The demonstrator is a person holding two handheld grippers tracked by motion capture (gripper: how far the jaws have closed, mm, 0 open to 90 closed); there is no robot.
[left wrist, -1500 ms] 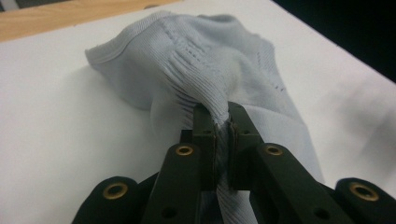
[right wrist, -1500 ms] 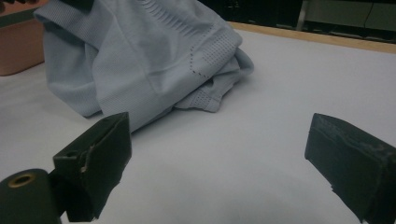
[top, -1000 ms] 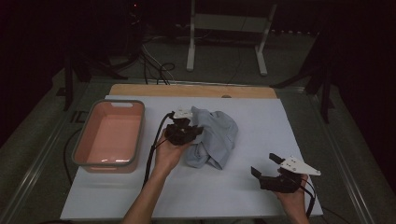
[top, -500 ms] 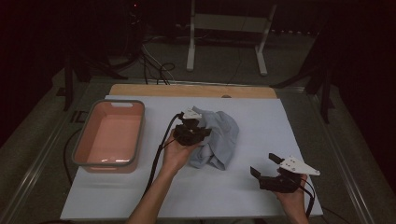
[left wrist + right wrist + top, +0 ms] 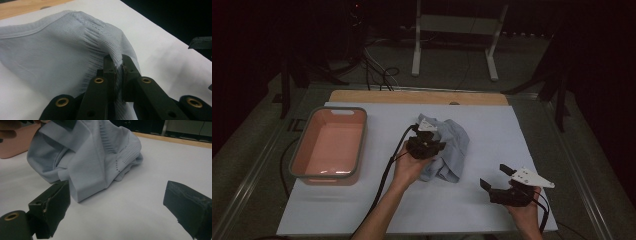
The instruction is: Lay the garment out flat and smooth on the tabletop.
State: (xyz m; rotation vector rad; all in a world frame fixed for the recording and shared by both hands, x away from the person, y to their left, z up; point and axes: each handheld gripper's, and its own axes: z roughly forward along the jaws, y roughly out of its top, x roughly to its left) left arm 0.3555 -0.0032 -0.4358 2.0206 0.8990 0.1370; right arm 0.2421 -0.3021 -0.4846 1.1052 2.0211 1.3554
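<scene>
Since the earlier frame the left tool [image 5: 426, 145] has dragged the pale blue garment [image 5: 449, 150] rightward across the white worktop [image 5: 522, 150], jaws pinched shut on a fold, so gathering looks underway, while the right tool [image 5: 504, 182] waits wide open, holding nothing, nearby.

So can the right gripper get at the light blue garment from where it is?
Probably yes: the right gripper stands open, bare white table cover lies between it and the light blue garment, and nothing blocks the way.

Dim high view, dark surroundings; brighter, sharp close-ups, soft shadows.
</scene>
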